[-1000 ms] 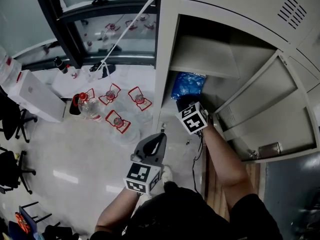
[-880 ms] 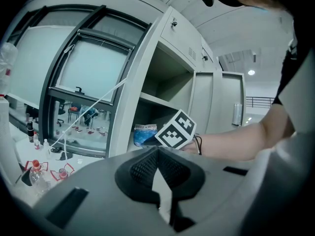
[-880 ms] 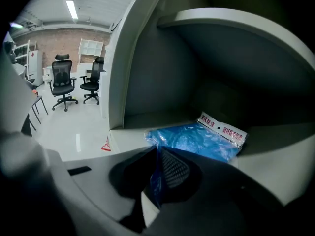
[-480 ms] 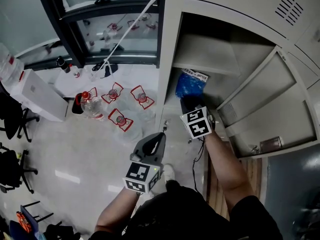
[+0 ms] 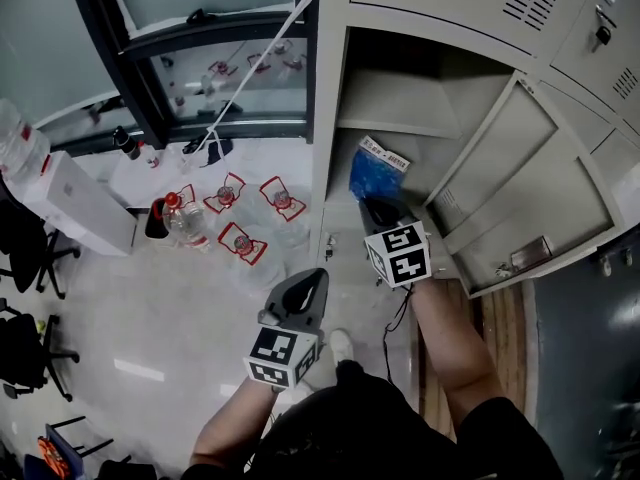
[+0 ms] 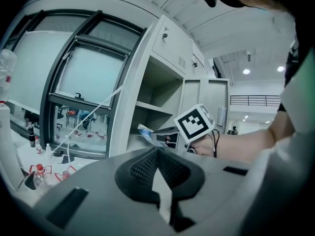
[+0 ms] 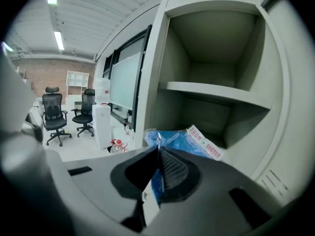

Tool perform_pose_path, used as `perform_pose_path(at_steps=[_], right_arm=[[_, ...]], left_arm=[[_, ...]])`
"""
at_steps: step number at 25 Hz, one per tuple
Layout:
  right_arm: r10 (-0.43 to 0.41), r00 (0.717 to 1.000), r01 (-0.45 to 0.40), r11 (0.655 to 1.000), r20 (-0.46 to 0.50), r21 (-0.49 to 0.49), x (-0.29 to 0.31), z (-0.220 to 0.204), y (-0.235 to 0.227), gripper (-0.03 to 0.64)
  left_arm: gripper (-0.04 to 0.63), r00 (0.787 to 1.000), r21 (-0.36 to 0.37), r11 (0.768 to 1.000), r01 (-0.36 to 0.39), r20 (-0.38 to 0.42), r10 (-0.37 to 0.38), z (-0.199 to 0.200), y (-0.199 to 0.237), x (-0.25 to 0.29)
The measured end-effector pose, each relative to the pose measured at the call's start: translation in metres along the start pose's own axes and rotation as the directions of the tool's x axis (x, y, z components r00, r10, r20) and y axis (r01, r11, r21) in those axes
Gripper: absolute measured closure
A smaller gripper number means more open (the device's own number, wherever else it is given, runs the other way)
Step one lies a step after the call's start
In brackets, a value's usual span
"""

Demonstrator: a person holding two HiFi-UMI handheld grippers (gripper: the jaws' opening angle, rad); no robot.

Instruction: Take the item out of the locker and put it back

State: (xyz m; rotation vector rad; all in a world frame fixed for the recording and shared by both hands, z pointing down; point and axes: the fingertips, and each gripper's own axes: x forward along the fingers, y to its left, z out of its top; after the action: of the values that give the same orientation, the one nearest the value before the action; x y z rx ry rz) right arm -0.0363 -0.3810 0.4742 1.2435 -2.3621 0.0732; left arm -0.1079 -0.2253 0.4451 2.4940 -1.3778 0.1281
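A blue plastic bag (image 5: pixel 374 175) with a white label hangs at the mouth of the grey locker's (image 5: pixel 330 118) open compartment, below its shelf (image 5: pixel 400 103). My right gripper (image 5: pixel 372 206) is shut on the bag's near edge, and blue film shows pinched between its jaws in the right gripper view (image 7: pixel 158 149). There the bag (image 7: pixel 183 140) stands just past the fingertips. My left gripper (image 5: pixel 314 280) hovers lower and to the left, out over the floor, shut with nothing in it. In the left gripper view (image 6: pixel 157 149) the bag (image 6: pixel 146 131) shows beyond the closed tips.
The locker door (image 5: pixel 515 183) stands swung open to the right. Several water bottles with red labels (image 5: pixel 232 230) sit on the floor to the left, by a white box (image 5: pixel 70 203). A white cord (image 5: pixel 255 68) crosses the dark window frame. Office chairs (image 7: pixel 55 117) stand further off.
The right gripper's jaws have closed on the blue bag. The bag has tipped up and come toward the locker's front, so that its white label now shows. The left gripper has hardly moved.
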Motion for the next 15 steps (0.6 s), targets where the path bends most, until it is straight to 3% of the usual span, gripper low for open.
perform_pose_path(at_steps=[15], right_arm=[[-0.042, 0.995, 0.037, 0.997, 0.093, 0.064, -0.104, 0.009, 0.073, 0.606]], left_arm=[[0.592, 0.998, 0.039, 0.998, 0.056, 0.010, -0.057, -0.007, -0.023, -0.076]])
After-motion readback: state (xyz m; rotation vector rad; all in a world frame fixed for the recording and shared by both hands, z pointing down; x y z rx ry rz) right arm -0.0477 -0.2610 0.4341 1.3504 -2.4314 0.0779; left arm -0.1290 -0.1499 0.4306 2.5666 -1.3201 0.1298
